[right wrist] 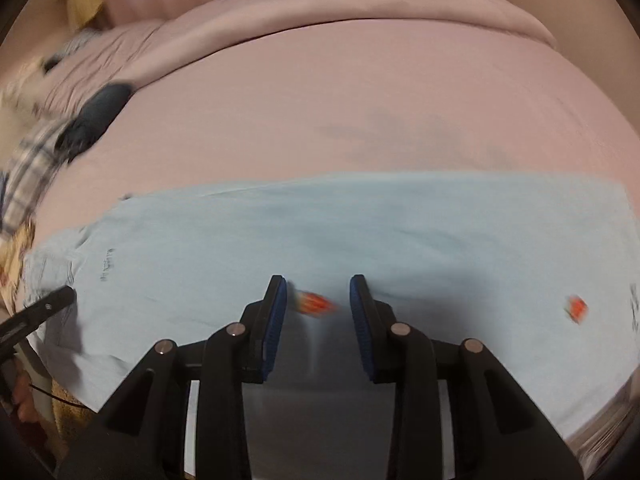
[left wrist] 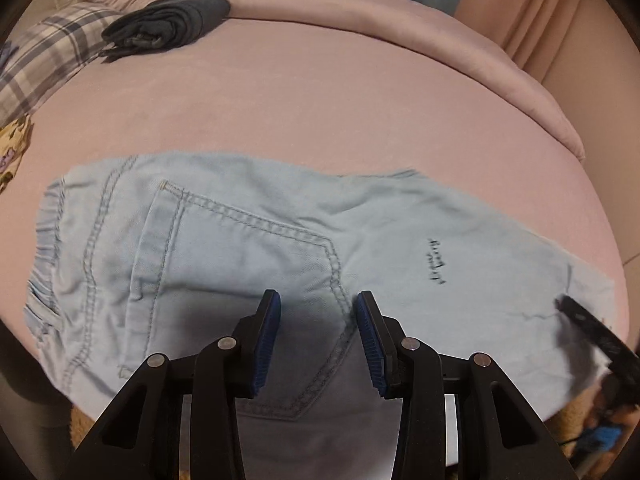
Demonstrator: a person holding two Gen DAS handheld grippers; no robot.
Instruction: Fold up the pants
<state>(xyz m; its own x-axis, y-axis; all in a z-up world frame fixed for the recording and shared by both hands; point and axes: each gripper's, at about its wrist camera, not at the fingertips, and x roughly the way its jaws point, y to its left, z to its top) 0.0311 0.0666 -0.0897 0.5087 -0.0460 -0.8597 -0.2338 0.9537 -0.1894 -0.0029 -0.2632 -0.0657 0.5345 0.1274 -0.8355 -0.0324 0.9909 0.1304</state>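
Left wrist view: the pants (left wrist: 280, 248), pale blue denim, are seen spread flat along the near edge of the bed (left wrist: 320, 112), elastic waistband to the left, back pocket uppermost.
Right wrist view: the leg part of the pants (right wrist: 360, 232) is shown, with two small orange marks; motion blur is noted.
Left tongs (left wrist: 318, 320): held open above the pocket, nothing gripped.
Right tongs (right wrist: 318, 304): held open above the leg, nothing gripped; contact with the cloth cannot be told.
Step in hand: judged as a grasp being set up for a fold.
Doing it well: both layers should be pinched at an edge, lifted evenly, and laid hem to waistband without dragging.
Around: a dark folded garment (left wrist: 168, 24) and a plaid cloth (left wrist: 40, 56) lie well apart at far left.
Obstacles: none are seen on the fold path; the near bed edge could let cloth slip.
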